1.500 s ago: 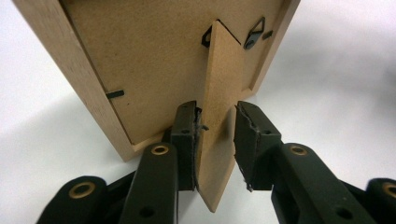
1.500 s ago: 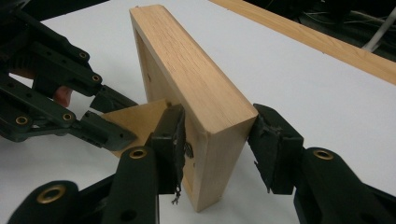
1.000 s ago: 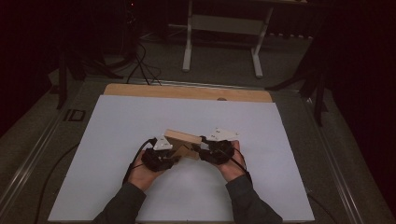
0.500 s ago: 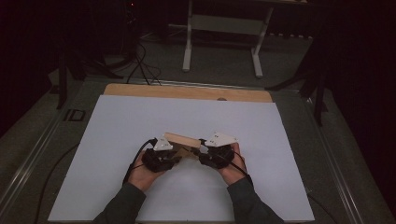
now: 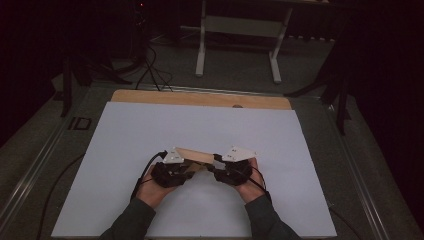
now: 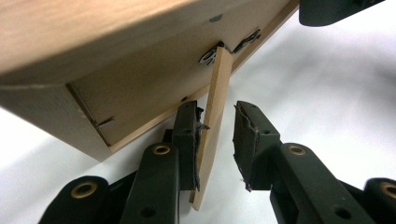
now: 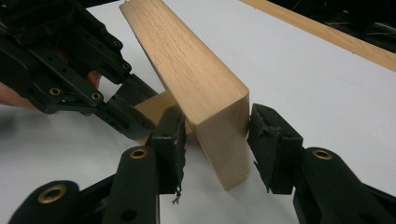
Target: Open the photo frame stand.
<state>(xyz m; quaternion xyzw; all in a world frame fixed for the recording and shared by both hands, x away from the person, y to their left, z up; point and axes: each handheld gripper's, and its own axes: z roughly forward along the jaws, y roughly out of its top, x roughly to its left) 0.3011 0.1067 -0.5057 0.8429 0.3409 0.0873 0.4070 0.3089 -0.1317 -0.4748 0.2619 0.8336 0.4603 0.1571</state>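
Note:
A light wooden frame [image 5: 196, 155] is held just above the white table sheet [image 5: 200, 125], between my two grippers. Seen from the left gripper view, its back panel [image 6: 140, 79] faces me. A thin hinged stand flap [image 6: 215, 93] sticks out between my left gripper's [image 6: 217, 109] jaws, resting against one pad with a gap to the other. My right gripper [image 7: 217, 116] is shut on the frame's thick end [image 7: 219, 135], one pad on each face. The left gripper [image 7: 126, 109] also reaches in behind the frame in the right gripper view.
A wooden board edge [image 5: 200, 97] runs along the far side of the sheet. Beyond it are a dark floor, cables [image 5: 150, 65] and a white stand's legs [image 5: 237, 50]. Metal rails [image 5: 40, 155] border the table at left and right.
Both hands and the frame have drifted slightly toward the person's side of the table; the grips look unchanged.

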